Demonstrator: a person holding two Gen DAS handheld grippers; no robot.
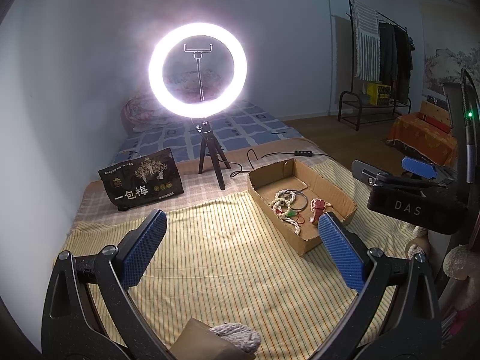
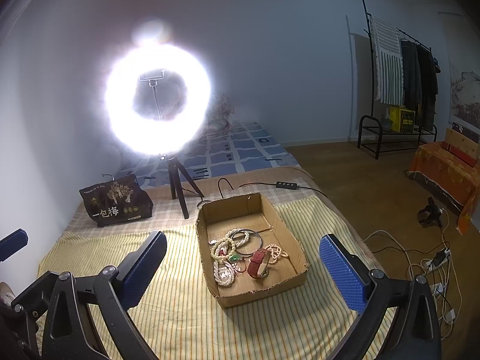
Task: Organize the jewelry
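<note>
Ahead of both wide-open, empty grippers, left and right, one cardboard box holds tangled bead strands, one dark bangle, one red watch; nothing lies between the jaws.

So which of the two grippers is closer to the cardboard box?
Probably the right. The right gripper hangs open directly before the box, which sits between its fingers in the right wrist view. The left gripper, also open, points at the bare cloth, with the box off to its right.
</note>
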